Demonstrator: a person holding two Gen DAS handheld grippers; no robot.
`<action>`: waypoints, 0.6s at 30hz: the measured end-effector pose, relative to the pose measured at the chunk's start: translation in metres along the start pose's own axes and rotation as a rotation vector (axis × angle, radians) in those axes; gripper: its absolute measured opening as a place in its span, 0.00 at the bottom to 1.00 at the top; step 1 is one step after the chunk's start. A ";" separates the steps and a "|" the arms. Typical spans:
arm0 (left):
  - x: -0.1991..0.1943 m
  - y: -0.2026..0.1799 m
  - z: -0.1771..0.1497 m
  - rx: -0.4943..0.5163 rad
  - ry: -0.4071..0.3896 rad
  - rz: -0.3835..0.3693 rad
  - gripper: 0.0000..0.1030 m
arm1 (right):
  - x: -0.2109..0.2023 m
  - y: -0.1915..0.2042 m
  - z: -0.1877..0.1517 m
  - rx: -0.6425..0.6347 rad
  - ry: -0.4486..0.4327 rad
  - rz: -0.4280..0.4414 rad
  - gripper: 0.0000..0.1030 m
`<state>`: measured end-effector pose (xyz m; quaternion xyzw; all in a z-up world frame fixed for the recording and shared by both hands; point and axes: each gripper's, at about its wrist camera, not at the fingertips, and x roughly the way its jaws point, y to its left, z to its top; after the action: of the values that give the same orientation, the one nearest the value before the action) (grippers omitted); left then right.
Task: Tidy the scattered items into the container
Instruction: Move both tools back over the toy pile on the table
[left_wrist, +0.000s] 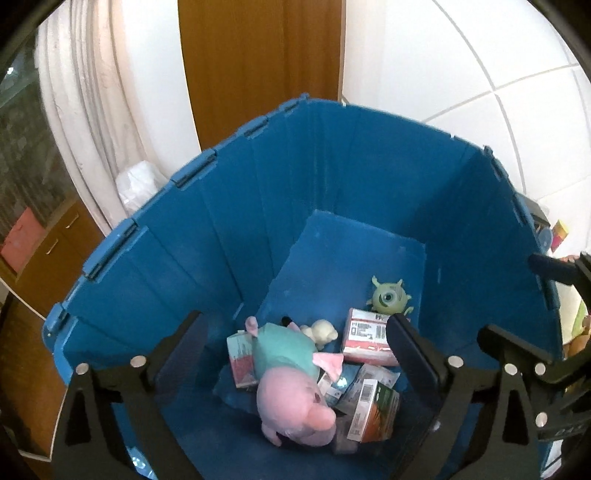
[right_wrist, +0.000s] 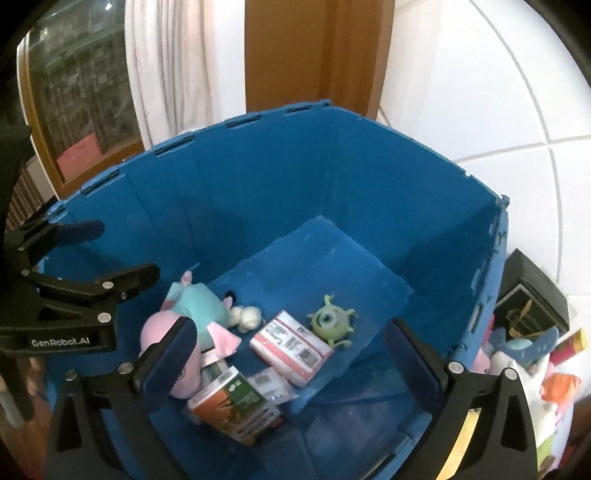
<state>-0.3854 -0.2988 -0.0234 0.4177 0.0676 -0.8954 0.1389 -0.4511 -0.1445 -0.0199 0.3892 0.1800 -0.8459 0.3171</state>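
Observation:
A deep blue container (left_wrist: 295, 184) (right_wrist: 295, 177) fills both views. On its floor lie a pink pig plush in a teal dress (left_wrist: 291, 398) (right_wrist: 199, 306), a green one-eyed monster toy (left_wrist: 388, 297) (right_wrist: 328, 321), a red and white box (left_wrist: 365, 339) (right_wrist: 291, 347), an orange and green box (left_wrist: 373, 413) (right_wrist: 232, 402) and a small cream toy (left_wrist: 323, 332) (right_wrist: 245, 315). My left gripper (left_wrist: 295, 347) (right_wrist: 125, 249) hangs open above the pig, holding nothing. My right gripper (right_wrist: 293, 354) (left_wrist: 513, 299) is open over the boxes, also holding nothing.
Outside the container's right wall, on the white tiled floor (right_wrist: 480, 110), lie a black box (right_wrist: 528, 306) and several plush toys (right_wrist: 524, 362). A white curtain (right_wrist: 166, 74), a wooden panel (right_wrist: 314, 48) and a glass-fronted cabinet (right_wrist: 74, 92) stand behind.

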 end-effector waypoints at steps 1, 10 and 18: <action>-0.002 0.000 -0.001 0.002 -0.006 0.003 0.96 | -0.003 0.000 -0.002 0.000 -0.008 -0.006 1.00; -0.040 -0.012 -0.025 0.028 -0.119 0.002 0.96 | -0.072 -0.010 -0.046 0.056 -0.220 -0.096 1.00; -0.087 -0.048 -0.055 0.052 -0.231 0.023 0.96 | -0.120 -0.054 -0.127 0.226 -0.254 -0.144 1.00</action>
<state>-0.3068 -0.2233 0.0088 0.3159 0.0231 -0.9373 0.1452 -0.3588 0.0130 -0.0042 0.2984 0.0699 -0.9237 0.2300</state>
